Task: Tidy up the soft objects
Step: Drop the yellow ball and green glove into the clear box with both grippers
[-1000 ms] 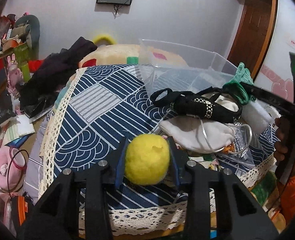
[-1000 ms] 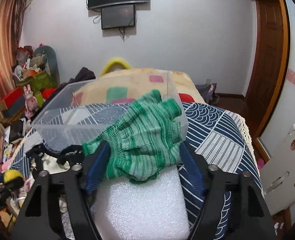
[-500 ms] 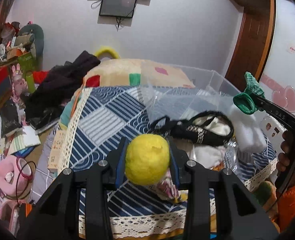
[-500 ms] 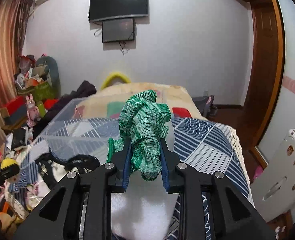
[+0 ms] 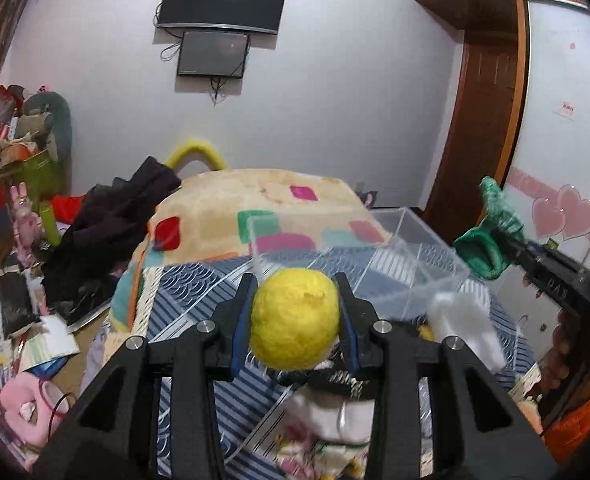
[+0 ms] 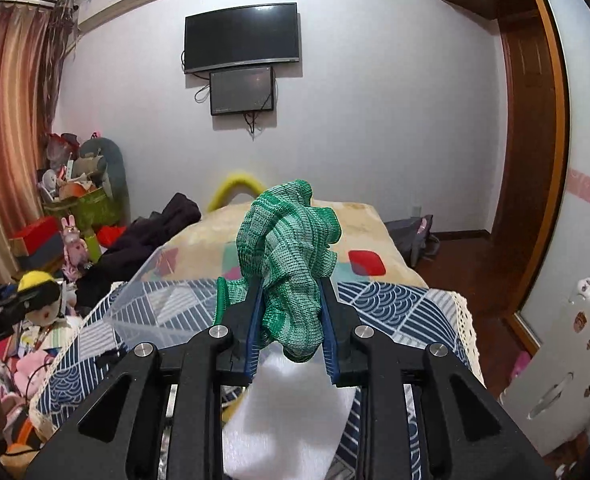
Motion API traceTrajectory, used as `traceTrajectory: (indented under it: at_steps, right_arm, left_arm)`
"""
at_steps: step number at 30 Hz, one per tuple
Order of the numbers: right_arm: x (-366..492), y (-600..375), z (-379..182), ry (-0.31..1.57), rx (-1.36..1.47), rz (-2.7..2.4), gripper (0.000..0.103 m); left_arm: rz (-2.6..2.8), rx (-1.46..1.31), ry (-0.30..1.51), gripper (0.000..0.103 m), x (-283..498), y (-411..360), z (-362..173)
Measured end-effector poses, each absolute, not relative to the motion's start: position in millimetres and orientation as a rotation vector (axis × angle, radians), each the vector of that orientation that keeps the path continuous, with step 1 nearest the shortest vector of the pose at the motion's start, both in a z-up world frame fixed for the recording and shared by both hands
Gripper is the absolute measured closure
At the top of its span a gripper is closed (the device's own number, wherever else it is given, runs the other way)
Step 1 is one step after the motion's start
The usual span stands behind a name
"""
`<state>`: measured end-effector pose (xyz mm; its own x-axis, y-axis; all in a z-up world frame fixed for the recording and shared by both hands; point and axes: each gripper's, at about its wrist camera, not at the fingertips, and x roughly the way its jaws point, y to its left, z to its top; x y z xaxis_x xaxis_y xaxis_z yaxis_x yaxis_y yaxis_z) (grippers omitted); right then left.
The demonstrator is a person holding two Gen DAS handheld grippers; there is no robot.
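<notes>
I count two grippers, each carrying one soft thing. My left gripper (image 5: 295,316) has its fingers clamped on a round yellow plush ball (image 5: 295,318), held in the air above the near part of the blue-and-white patterned tablecloth (image 5: 199,292). My right gripper (image 6: 289,320) has its fingers pressed together on one bunched green striped knit glove (image 6: 291,264), also lifted; from the left wrist view the same glove (image 5: 491,236) shows at the far right, level with the top of the box. There is one clear plastic storage box (image 5: 375,256), sitting far on the tabletop; both items are outside it. One white foam block (image 6: 295,408) lies just below the right fingers. A pile of white and black cloth items (image 5: 335,404) lies under the left fingers; I cannot count them. On the far wall hang two dark screens (image 6: 243,38), one above the other.

Against a second ago, both grippers have risen: the ball was then low over the cloth and now sits in front of the box's near edge. The glove was spread wide on the foam block between open fingers; now it is squeezed narrow and lifted off the block.
</notes>
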<state>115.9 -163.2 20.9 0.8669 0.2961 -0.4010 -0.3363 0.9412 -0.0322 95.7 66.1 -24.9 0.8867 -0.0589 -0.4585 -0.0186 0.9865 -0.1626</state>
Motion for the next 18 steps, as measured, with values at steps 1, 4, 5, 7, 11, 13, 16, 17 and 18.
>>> traceTrajectory:
  at_steps: [1, 4, 5, 7, 11, 13, 16, 17, 18]
  right_arm:
    - [119.0, -161.4, 21.1, 0.406, -0.101, 0.336, 0.080]
    - [127.9, -158.0, 20.8, 0.413, -0.093, 0.352, 0.080]
    - [132.1, -156.5, 20.8, 0.413, -0.091, 0.353, 0.080]
    - [137.0, -155.3, 20.2, 0.414, -0.089, 0.354, 0.080]
    - [148.7, -146.0, 17.5, 0.420, -0.105, 0.363, 0.080]
    - [153.4, -141.2, 14.1, 0.425, -0.120, 0.376, 0.080]
    - [161.0, -137.5, 6.4, 0.458, -0.150, 0.395, 0.080]
    - [165.7, -135.7, 5.7, 0.474, -0.157, 0.404, 0.080]
    - [169.9, -132.9, 2.8, 0.493, -0.168, 0.410, 0.080]
  left_arm:
    - [-0.022, -0.165, 0.477, 0.066, 99.8, 66.4, -22.2]
    - [-0.017, -0.152, 0.474, 0.066, 115.4, 66.7, -16.6]
    - [-0.014, -0.149, 0.475, 0.066, 119.1, 66.1, -15.8]
    - [-0.013, -0.141, 0.481, 0.066, 130.6, 66.4, -15.4]
    - [-0.017, -0.141, 0.506, 0.066, 152.4, 64.1, -19.3]
    - [-0.004, -0.119, 0.515, 0.066, 164.0, 61.4, -21.8]
    - [0.014, -0.093, 0.533, 0.066, 179.7, 57.8, -25.9]
    - [0.006, -0.094, 0.548, 0.066, 185.2, 57.0, -28.4]
    - [0.001, -0.095, 0.563, 0.066, 190.0, 56.0, -30.8]
